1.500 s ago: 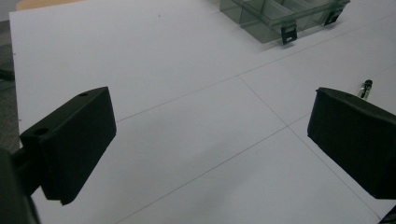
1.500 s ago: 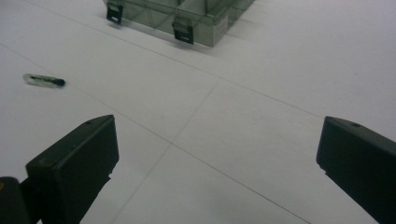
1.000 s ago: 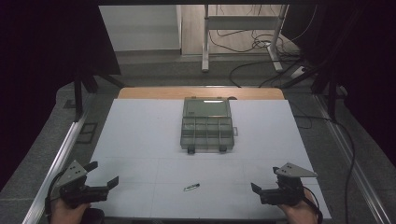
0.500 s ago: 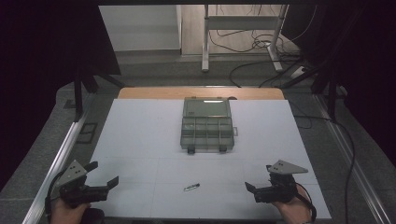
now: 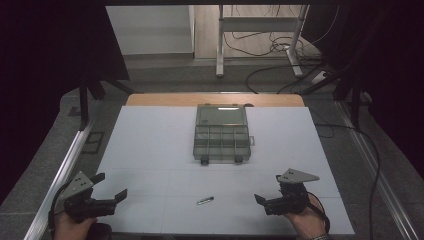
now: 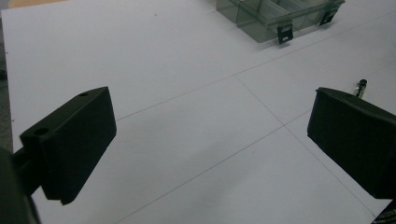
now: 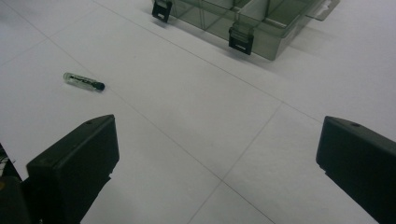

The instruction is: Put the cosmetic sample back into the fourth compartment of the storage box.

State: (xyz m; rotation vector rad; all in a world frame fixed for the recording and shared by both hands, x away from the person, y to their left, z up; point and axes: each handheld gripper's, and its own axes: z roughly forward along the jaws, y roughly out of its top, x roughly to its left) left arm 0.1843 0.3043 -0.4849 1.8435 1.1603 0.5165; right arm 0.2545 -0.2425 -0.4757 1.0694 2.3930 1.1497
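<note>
1. small clear vial with dark cap (image 5: 205,201) lies flat on white table sheet (image 5: 150,145), near side of grey-green plastic compartment box (image 5: 221,138), well apart.
2. long axis runs roughly left-right, slightly tilted.
3. right gripper (image 5: 266,202) nearer; vial lies to its left; jaws wide apart, empty.
4. left gripper (image 5: 112,193) farther; jaws apart, empty.

Lab recording bay, white gridded table (image 5: 150,145), black curtains (image 5: 45,45), loose floor cables (image 5: 272,47)
</note>
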